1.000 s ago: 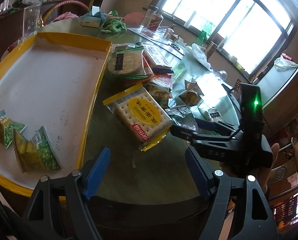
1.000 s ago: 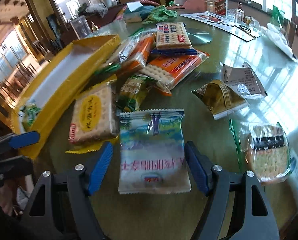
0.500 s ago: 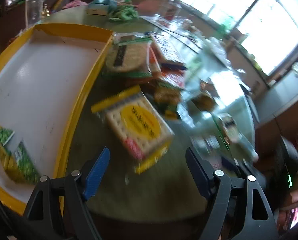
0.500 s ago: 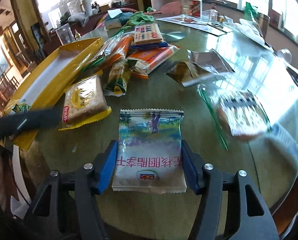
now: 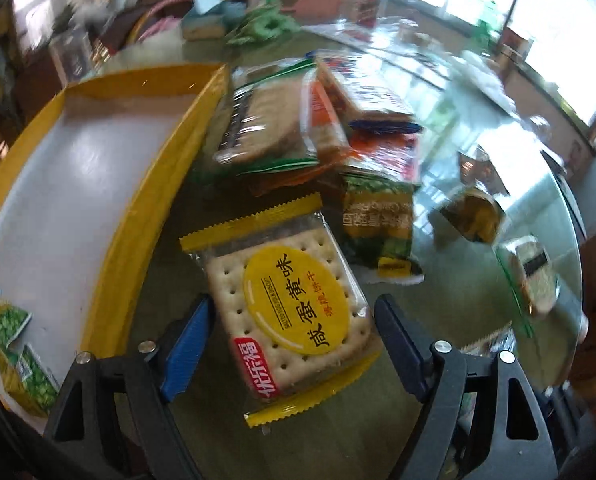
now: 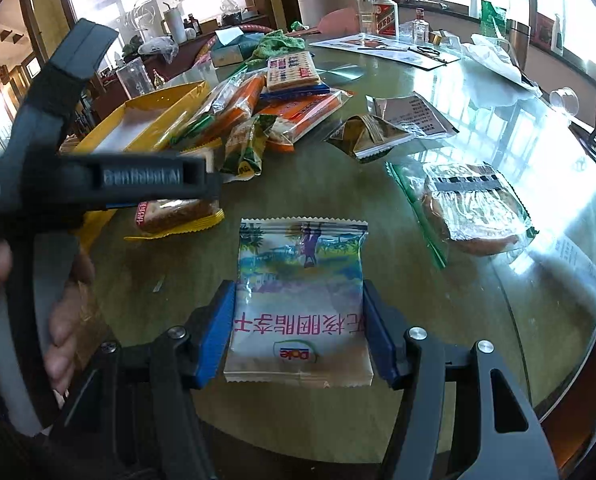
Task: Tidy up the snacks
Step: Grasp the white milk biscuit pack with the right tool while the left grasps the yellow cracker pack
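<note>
left tool (image 5: 292, 344) advanced, agape astride cracker pack (image 5: 288, 304) | right tool (image 6: 298, 332) clamps Dole packet (image 6: 300, 300), lengthwise, logo nearest

- The left gripper (image 5: 292, 344) points steeply downward, jaws spread wide with nothing pressed between its pads.
- The right gripper (image 6: 298, 334) also angles downward, its blue pads (image 6: 217, 332) closed against a packet's sides.
</note>
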Demonstrator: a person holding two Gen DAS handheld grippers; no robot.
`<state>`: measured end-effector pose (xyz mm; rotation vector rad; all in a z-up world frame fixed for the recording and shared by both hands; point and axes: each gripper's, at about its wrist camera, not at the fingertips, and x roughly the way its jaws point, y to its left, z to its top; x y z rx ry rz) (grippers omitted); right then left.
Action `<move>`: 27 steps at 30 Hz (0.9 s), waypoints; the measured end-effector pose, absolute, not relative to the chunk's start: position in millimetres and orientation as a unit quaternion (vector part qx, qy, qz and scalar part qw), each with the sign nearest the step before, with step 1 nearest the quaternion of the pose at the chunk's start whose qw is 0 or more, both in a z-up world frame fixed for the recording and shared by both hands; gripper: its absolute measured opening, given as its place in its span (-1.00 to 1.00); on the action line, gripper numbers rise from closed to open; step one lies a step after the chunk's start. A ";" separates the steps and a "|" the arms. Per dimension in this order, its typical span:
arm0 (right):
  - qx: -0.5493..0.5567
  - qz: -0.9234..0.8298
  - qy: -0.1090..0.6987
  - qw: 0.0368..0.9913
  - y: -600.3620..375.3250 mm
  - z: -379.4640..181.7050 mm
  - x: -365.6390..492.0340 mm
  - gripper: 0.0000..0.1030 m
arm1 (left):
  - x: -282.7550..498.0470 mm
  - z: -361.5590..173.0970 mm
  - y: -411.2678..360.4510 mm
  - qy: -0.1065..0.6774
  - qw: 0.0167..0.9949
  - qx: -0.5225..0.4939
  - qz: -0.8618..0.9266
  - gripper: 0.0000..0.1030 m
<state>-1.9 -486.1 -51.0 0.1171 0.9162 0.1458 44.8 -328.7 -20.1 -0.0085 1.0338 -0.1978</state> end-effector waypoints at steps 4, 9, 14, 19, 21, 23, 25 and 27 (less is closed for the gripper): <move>0.062 0.065 0.440 0.894 -491.7 -51.3 -6.3 0.21 | 23.4 -18.2 -323.3 0.472 0.869 0.031 -0.145 0.41; 0.072 0.059 0.434 0.896 -499.8 -51.5 -15.8 0.21 | 3.6 -17.2 -321.3 0.461 0.863 0.035 -0.204 0.39; 0.074 0.059 0.433 0.897 -501.1 -51.1 -16.5 0.22 | -1.1 -17.1 -320.0 0.461 0.860 0.029 -0.219 0.38; 0.058 0.050 0.433 0.898 -497.5 -51.9 -16.8 0.24 | -4.8 -17.9 -328.5 0.463 0.862 0.057 -0.200 0.42; 0.048 0.046 0.432 0.899 -494.6 -52.4 -17.1 0.24 | -1.5 -18.6 -329.2 0.470 0.860 0.054 -0.190 0.44; 0.041 0.044 0.434 0.899 -492.9 -52.4 -16.2 0.24 | 1.8 -19.8 -333.1 0.473 0.860 0.067 -0.178 0.49; 0.035 0.041 0.436 0.898 -490.8 -52.4 -15.2 0.24 | 4.3 -21.8 -335.8 0.472 0.862 0.079 -0.165 0.56; 0.025 0.035 0.438 0.898 -488.1 -52.6 -15.4 0.24 | 3.2 -22.7 -337.1 0.464 0.867 0.085 -0.160 0.44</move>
